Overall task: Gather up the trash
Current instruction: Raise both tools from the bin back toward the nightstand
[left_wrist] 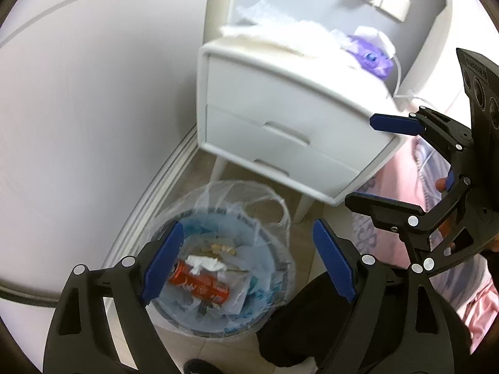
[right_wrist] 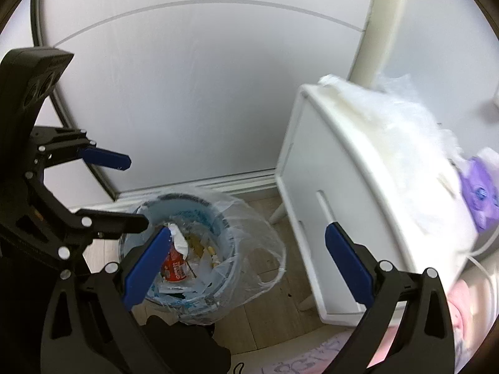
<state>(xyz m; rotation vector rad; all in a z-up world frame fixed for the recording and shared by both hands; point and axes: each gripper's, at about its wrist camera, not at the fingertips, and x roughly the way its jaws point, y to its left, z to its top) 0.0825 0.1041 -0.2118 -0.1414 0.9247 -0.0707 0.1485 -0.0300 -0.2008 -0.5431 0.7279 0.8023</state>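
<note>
A blue trash bin (left_wrist: 199, 218) (right_wrist: 187, 198) lined with a clear plastic bag stands on the floor by the wall. Inside lie a red can (left_wrist: 202, 285) (right_wrist: 174, 269), crumpled white paper (left_wrist: 202, 263) (right_wrist: 179, 240) and small scraps. My left gripper (left_wrist: 249, 261) (right_wrist: 135, 191) hangs open above the bin with nothing between its blue pads. My right gripper (right_wrist: 246, 265) (left_wrist: 361, 162) is beside it, above the bin and in front of the nightstand, also open and empty.
A white two-drawer nightstand (left_wrist: 280, 109) (right_wrist: 343, 187) stands right of the bin, with crumpled white plastic (left_wrist: 280, 31) (right_wrist: 389, 118) and a purple object (left_wrist: 372, 57) (right_wrist: 478, 193) on top. Pink bedding (left_wrist: 402, 180) lies further right. A person's dark trouser leg (left_wrist: 296, 327) is near the bin.
</note>
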